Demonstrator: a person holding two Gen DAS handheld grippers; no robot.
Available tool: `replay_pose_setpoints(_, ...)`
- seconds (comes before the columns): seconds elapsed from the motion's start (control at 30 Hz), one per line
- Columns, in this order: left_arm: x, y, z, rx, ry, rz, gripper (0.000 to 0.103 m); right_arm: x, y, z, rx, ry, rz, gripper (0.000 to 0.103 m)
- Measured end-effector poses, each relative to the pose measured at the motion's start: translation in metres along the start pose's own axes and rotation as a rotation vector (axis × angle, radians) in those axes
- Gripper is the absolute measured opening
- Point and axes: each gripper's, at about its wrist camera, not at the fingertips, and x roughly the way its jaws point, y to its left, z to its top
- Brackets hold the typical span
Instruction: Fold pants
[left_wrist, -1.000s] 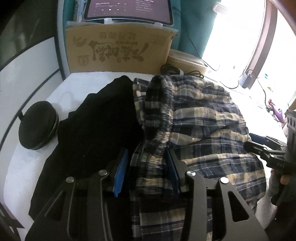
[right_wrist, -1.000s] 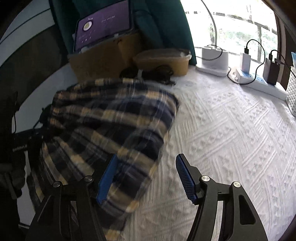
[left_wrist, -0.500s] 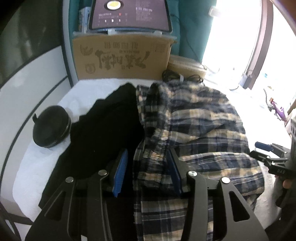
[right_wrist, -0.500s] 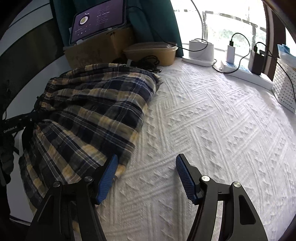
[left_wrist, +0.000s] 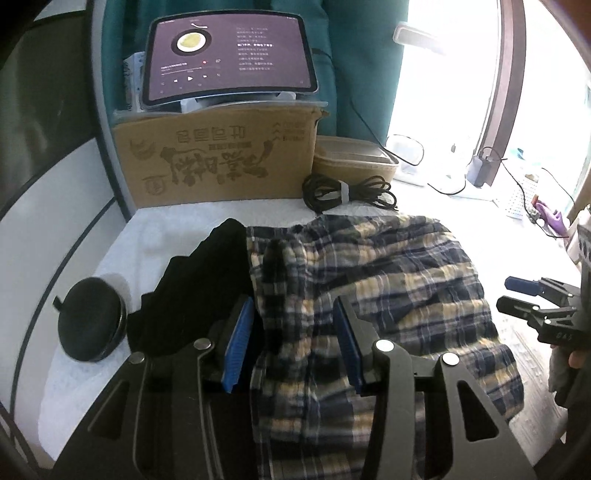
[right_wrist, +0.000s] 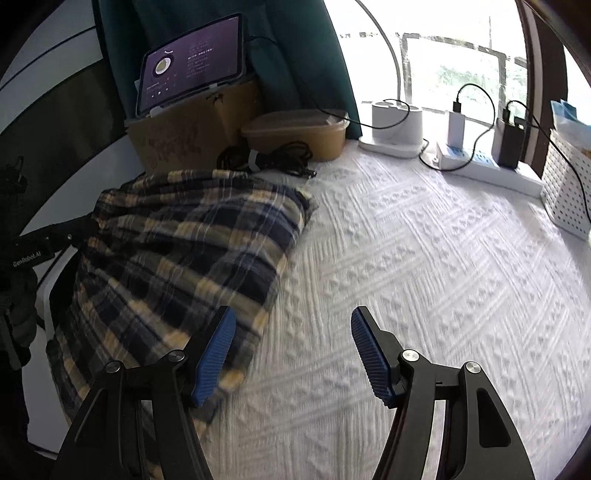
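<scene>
The plaid pants (left_wrist: 388, 295) in navy and yellow lie bunched on the white textured cloth (right_wrist: 424, 277), and hang over the table's near edge. They also show in the right wrist view (right_wrist: 177, 258). My left gripper (left_wrist: 293, 347) is open, its blue pads on either side of a fold of the plaid cloth without pinching it. My right gripper (right_wrist: 291, 354) is open and empty, just right of the pants' near edge; its left pad overlaps the cloth. The right gripper also shows at the right of the left wrist view (left_wrist: 532, 299).
A black garment (left_wrist: 199, 284) lies left of the pants, with a round black case (left_wrist: 90, 325) beside it. At the back stand a cardboard box (left_wrist: 221, 158) with a tablet (left_wrist: 229, 59), a brown container (left_wrist: 354, 160) and coiled cable (left_wrist: 347, 192). Chargers and a power strip (right_wrist: 480, 162) line the window.
Both grippers have pulled back from the pants. The pants have settled lower and flatter, and more of the box and tablet shows.
</scene>
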Motion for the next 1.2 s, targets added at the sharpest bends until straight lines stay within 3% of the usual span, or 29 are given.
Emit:
replay_pose_setpoints(0.37,0.038,0.009,0.009,0.029,0.073,0.026,0.044,0.036,-0.002,0.034,-0.003,0.006,0.018,0.067)
replay_pose_setpoints(0.43,0.044,0.012,0.010,0.031,0.083,0.029,0.048,0.043,-0.003,0.036,-0.001,0.015,0.023,0.067)
replay_pose_setpoints(0.5,0.048,0.015,0.009,0.030,0.083,0.043,0.060,0.049,-0.004,0.038,0.000,0.023,0.026,0.067)
replay_pose_setpoints(0.67,0.055,0.026,0.009,-0.002,0.087,0.032,0.066,0.064,-0.003,0.040,-0.009,0.053,0.031,0.067)
replay_pose_setpoints(1.2,0.020,0.021,0.006,-0.032,0.027,0.040,0.066,0.043,0.002,0.035,-0.015,0.029,-0.010,0.067)
